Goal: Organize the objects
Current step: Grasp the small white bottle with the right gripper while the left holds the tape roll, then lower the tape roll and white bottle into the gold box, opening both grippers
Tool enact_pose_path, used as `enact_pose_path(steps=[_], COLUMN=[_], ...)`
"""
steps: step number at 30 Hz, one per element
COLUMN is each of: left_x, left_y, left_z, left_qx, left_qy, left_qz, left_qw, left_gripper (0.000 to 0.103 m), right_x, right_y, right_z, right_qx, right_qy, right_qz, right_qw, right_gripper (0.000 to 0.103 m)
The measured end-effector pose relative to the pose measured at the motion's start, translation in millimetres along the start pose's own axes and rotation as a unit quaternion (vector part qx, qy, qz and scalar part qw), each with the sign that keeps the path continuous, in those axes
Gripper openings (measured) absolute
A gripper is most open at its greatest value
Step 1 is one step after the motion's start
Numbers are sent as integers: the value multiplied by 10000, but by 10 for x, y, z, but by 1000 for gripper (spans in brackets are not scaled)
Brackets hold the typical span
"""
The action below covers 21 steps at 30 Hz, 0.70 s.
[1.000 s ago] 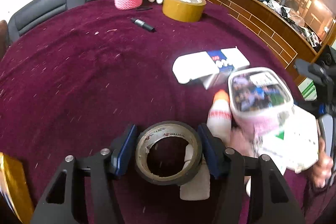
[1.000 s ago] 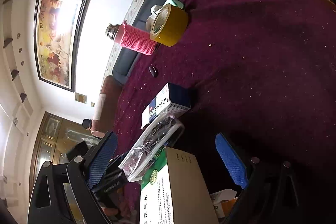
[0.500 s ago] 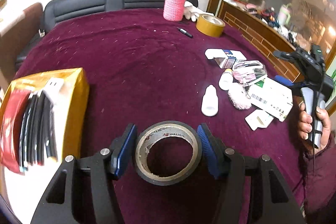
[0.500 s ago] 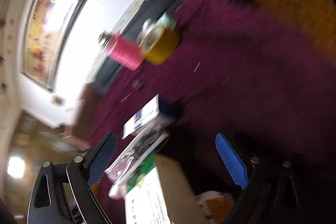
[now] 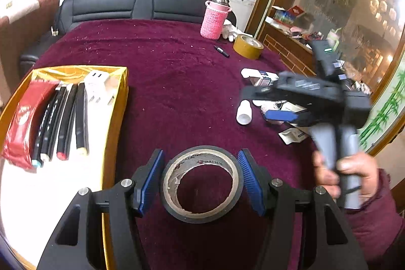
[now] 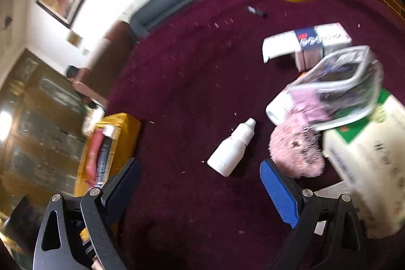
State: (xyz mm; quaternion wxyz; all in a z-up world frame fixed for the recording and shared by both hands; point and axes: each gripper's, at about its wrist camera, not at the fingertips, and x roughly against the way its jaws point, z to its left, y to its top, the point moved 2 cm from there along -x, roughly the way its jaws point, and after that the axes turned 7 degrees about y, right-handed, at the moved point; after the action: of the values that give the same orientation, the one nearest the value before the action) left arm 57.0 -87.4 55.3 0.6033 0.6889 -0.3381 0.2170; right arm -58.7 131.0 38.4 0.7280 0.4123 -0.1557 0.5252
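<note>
Maroon counter [image 5: 182, 82] now shows the gold tray [image 5: 119, 103] at left. Left gripper [image 5: 200, 184] has carried the tape [image 5: 200, 184], pinched, toward it for placement. Right gripper [image 6: 200, 176], spread and empty, has swung over the bottle [image 6: 231, 148].

Black left claw [image 5: 200, 179] frame, blue ribbed pads, silver screws, bare-skinned right hand [image 5: 349, 175], maroon sleeve

Plush maroon tablecloth [image 5: 182, 82], glossy gold tray [image 5: 119, 103]
</note>
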Motion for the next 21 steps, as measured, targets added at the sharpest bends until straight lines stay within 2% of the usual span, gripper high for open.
enact_pose_path(steps=[4,5,7,8,9,11,16,21], left_x=[20,24,37,53,77,113,218,339], left_y=[-31,-34,-41,-44,-49,-55,-76,-108], left_z=[138,173,233,265,301,357,540,671], left_qx=[218,272,364,390,410,435,652,835], left_qy=[-163,-201,-278,-290,-286,-275,-231,-156], left_qz=[-39,-53,-77,-100,-137,-192,-306,-426], left_qw=[9996,9994,9989,9988,9987,9985,9971,9955], left_gripper=[59,59,59,59,59,59,59,59], right_x=[-226,-292,-397,-437,-472,-506,-451,-333], right_y=[11,79,128,136,126,123,38,-98], right_z=[18,11,29,35,40,110,97,134], right_qx=[150,202,398,480,574,685,675,472], right_qy=[-789,-986,-1486,-1689,-1971,-2180,-2060,-1441], right_qz=[29,27,3,22,25,-14,-70,-163], right_qw=[9968,9949,9881,9845,9787,9735,9762,9883], right_gripper=[95,89,71,53,41,29,28,28])
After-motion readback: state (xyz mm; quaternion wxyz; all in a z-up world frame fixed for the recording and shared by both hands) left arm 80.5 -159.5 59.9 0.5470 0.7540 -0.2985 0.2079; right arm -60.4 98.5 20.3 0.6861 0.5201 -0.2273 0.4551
